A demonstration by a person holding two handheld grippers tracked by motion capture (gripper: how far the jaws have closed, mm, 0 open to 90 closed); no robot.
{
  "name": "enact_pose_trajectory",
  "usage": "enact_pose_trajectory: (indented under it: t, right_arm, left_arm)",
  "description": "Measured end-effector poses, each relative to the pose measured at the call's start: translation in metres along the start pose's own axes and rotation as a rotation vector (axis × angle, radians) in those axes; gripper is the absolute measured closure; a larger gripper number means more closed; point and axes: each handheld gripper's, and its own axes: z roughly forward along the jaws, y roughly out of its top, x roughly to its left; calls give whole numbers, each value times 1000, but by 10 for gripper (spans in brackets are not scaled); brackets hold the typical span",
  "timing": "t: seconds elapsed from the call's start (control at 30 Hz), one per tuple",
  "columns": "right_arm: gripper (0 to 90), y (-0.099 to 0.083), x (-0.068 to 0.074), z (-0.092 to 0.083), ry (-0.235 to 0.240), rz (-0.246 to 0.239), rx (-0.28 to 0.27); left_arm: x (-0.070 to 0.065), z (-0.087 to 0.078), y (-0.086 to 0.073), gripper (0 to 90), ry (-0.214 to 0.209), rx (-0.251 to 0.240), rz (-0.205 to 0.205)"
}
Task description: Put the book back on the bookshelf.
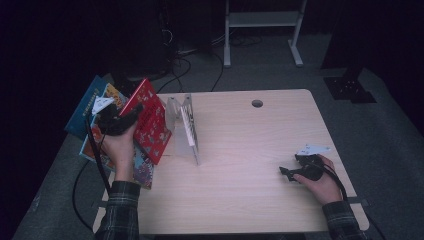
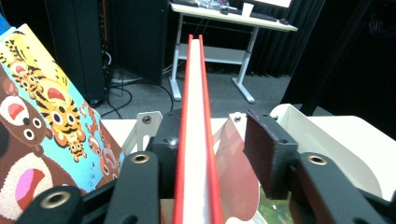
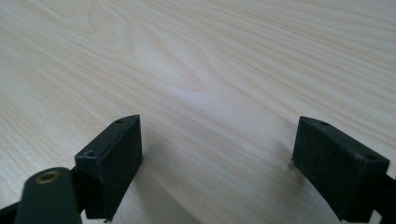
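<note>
The right gripper (image 1: 289, 173) rests near the table's (image 1: 240, 200) front right corner. In the right gripper view its jaws are spread wide over bare wood, with nothing between them. It looks parked there to keep out of the way while the other hand works.

On the left, the left gripper (image 1: 131, 116) holds a red book (image 1: 149, 120) up off the table, tilted, above a loose pile of picture books (image 1: 92, 107) that overhangs the table's left edge. In the left gripper view the red book (image 2: 195, 130) stands edge-on between the jaws, white page block between two red covers. The left pad lies against its cover; the right pad (image 2: 270, 156) stands clear of it, with a gap through which a reddish reflection shows. So the jaws are part spread with the book between them, not pinching it. It seems to lean against one jaw, perhaps propped from below. My guess is that the book is being let go or regripped.

Just right of the book, a clear rack (image 1: 186, 125) stands upright on the table, with one thin book or sheet already in it. The red book is carried edge-up, likely so that it can slide down into a slot. Beside the jaws, a tiger-and-bear cover (image 2: 42, 135) leans.

Beyond the table are dark floor, cables and a white desk frame (image 1: 262, 30).
</note>
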Motion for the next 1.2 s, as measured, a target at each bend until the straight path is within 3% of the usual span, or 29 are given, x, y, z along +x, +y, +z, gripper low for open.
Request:
enact_pose_trajectory:
  t: [0.53, 1.0, 1.2]
  right_arm:
    - [148, 0, 0, 0, 0, 0, 0]
    - [149, 0, 0, 0, 0, 0, 0]
    - [148, 0, 0, 0, 0, 0, -1]
  left_arm:
    - [0, -17, 24, 497, 7, -8, 40]
    - [-10, -30, 28, 497, -29, -13, 71]
    - [-18, -34, 22, 490, -55, 15, 88]
